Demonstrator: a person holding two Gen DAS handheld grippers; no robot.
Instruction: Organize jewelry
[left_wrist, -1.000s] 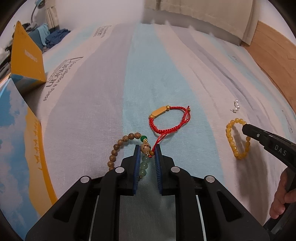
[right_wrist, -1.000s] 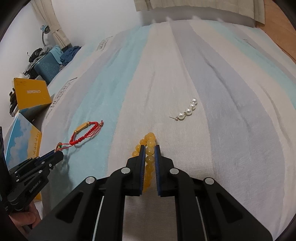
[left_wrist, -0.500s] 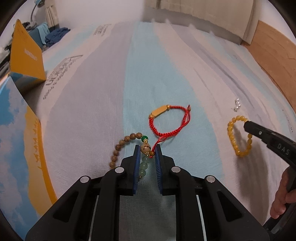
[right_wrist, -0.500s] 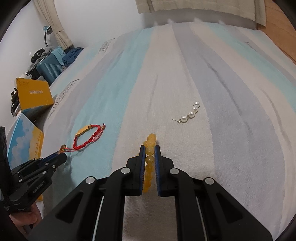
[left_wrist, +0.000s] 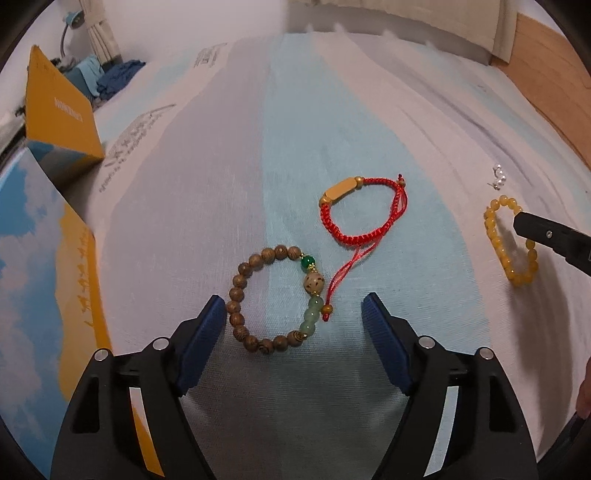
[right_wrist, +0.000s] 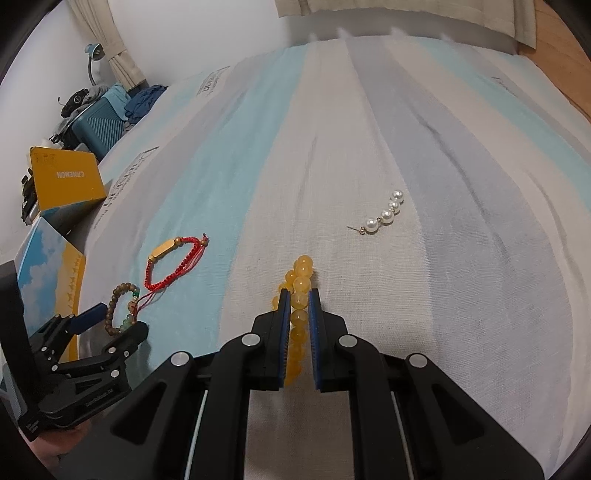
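My right gripper (right_wrist: 298, 295) clamps the yellow bead bracelet (right_wrist: 300, 291) between its blue pads. Ahead to the right lies a pearl earring (right_wrist: 384, 216); far to my left, my spread left gripper (right_wrist: 110, 317) flanks the wooden bead bracelet (right_wrist: 120, 310), the red cord bracelet (right_wrist: 173, 264) just beyond.

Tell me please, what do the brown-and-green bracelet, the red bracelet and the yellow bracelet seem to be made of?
Brown-and-green bracelet: probably matte wooden beads with visible grain, plus glossy translucent green beads, perhaps jade or glass.
Red bracelet: braided red cord, dull and fibrous, with a smooth gold-coloured bar; whether metal, unclear.
Yellow bracelet, held by the right gripper: glossy, slightly translucent beads, maybe amber, resin or plastic.
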